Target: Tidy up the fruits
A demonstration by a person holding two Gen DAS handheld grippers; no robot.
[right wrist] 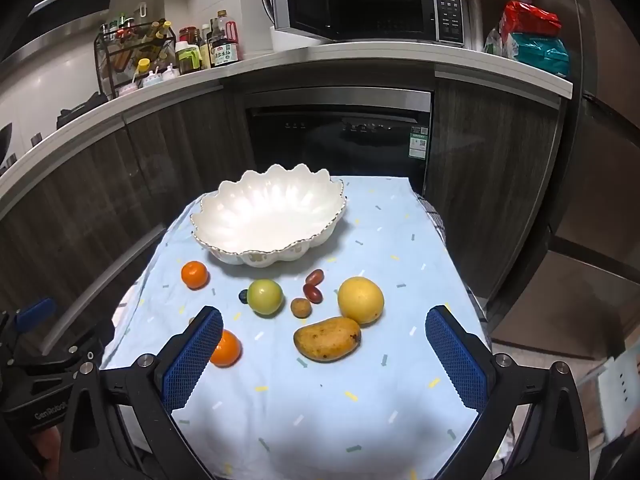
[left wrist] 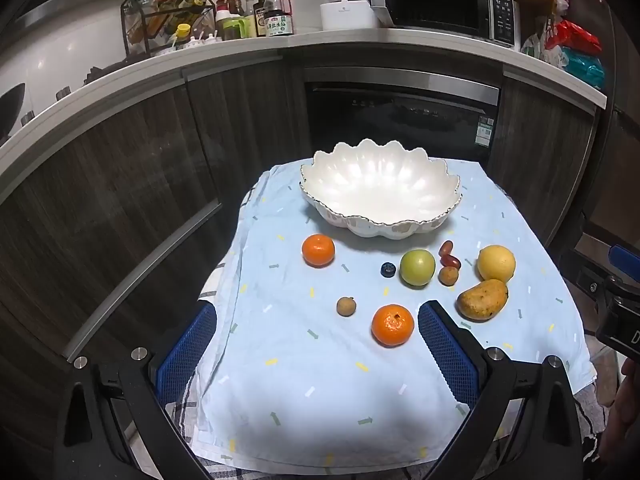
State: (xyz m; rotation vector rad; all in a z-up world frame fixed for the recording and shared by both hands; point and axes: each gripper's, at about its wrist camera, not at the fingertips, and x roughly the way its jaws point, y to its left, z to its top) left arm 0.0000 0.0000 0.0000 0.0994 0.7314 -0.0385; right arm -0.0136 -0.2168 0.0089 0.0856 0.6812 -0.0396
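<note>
Step in hand: approach, before any pick; the white scalloped bowl [left wrist: 380, 192] at the far edge of the desk [left wrist: 304, 396] holds nothing, and every fruit lies on the light blue cloth between the bowl and the near edge.

Left gripper [left wrist: 316, 354]: fingers fully spread, nothing between the pads; both hang above the cloth. The near mandarin [left wrist: 393, 325] lies just inside its right finger [left wrist: 448, 352]; a small brown longan [left wrist: 346, 306] lies ahead between the fingers; the far mandarin [left wrist: 318, 250] sits near the bowl's left side.

Right gripper [right wrist: 325, 356]: fingers fully spread, empty; the mango [right wrist: 327, 339] lies ahead between them, touching the yellow citrus [right wrist: 361, 300]; the green apple [right wrist: 265, 297], a blueberry [right wrist: 243, 296] and two red grape tomatoes [right wrist: 313, 286] lie nearer the bowl.

Next move, as judged: lower one gripper over a single fruit, centre it between the pads, close gently; the mango's contact with the citrus calls for a clean approach.
</note>
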